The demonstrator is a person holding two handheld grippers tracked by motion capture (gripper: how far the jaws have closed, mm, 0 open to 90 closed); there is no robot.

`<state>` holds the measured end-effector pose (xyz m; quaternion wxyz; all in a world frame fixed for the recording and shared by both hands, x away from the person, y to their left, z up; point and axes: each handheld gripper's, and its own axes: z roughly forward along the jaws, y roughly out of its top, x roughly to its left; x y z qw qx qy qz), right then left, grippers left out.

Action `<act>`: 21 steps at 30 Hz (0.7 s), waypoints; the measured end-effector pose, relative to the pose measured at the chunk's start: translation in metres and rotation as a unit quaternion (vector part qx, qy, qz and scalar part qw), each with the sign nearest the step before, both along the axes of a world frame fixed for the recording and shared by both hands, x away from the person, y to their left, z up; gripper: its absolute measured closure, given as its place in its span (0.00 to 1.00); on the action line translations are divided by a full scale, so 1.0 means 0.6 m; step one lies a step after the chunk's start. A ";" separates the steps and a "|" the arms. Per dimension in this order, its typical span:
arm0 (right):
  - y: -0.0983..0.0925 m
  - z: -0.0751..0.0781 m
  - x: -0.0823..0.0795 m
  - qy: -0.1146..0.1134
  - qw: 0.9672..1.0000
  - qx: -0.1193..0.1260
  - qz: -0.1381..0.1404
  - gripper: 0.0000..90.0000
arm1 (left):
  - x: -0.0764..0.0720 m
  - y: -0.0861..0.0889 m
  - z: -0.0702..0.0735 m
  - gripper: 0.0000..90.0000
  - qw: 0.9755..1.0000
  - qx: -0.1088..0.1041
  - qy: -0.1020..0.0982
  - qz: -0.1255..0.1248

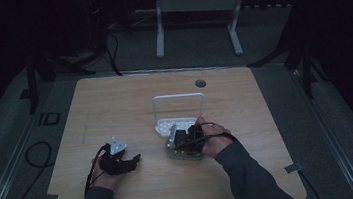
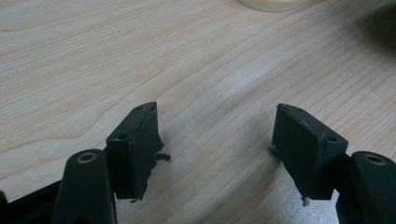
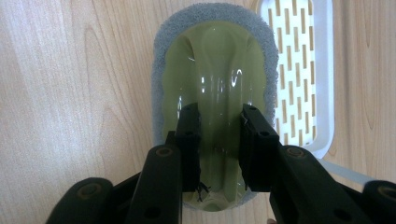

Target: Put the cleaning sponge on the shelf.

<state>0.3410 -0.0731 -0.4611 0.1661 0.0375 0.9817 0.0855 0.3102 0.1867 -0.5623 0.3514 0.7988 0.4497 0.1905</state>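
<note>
Jaws first: my right gripper (image 3: pixel 218 140) is clamped on the raised centre ridge of the green scrubber (image 3: pixel 215 84), pointing down at it, while my left gripper (image 2: pixel 217 149) stands wide with nothing between its pads, only bare wood below.

Working down from the biggest thing, I see the wooden table (image 1: pixel 115 106) carrying everything. Near its middle stands the white drain rack (image 1: pixel 178 110), with a tall wire hoop over a slotted tray (image 3: pixel 299 70). The scrubber lies flat on the table just in front of that tray, its long edge touching or nearly touching the tray's rim; I cannot tell which. My left gripper (image 1: pixel 118 159) rests well apart from it, low over the tabletop.

I judge the scrubber light and easy to lift. Its glossy green top looks like hard, smooth plastic, so it may be slippery under the pads, and the grey pad (image 3: pixel 161 51) around its base looks soft and would give if squeezed. The moulded ridge is the right place to hold: narrow, stiff, and central, so the thing should hang level.
</note>
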 end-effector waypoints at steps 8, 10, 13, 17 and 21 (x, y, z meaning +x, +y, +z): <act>0.003 0.005 0.004 -0.008 1.000 -0.004 0.006 0.80 | 0.000 0.000 0.000 0.36 1.000 0.000 0.000 0.000; 0.005 0.007 0.006 -0.010 1.000 -0.004 0.008 0.80 | 0.000 0.000 0.000 0.36 1.000 0.000 0.000 0.000; 0.006 0.011 0.009 -0.016 1.000 -0.005 0.010 0.80 | 0.000 0.000 0.000 0.36 1.000 0.001 -0.001 0.000; 0.004 0.010 0.012 -0.020 1.000 -0.001 0.011 0.80 | 0.000 0.000 0.000 0.36 1.000 0.001 -0.001 0.000; 0.002 0.008 0.015 -0.024 1.000 -0.004 0.012 0.80 | 0.000 0.000 0.000 0.36 1.000 0.000 0.000 0.000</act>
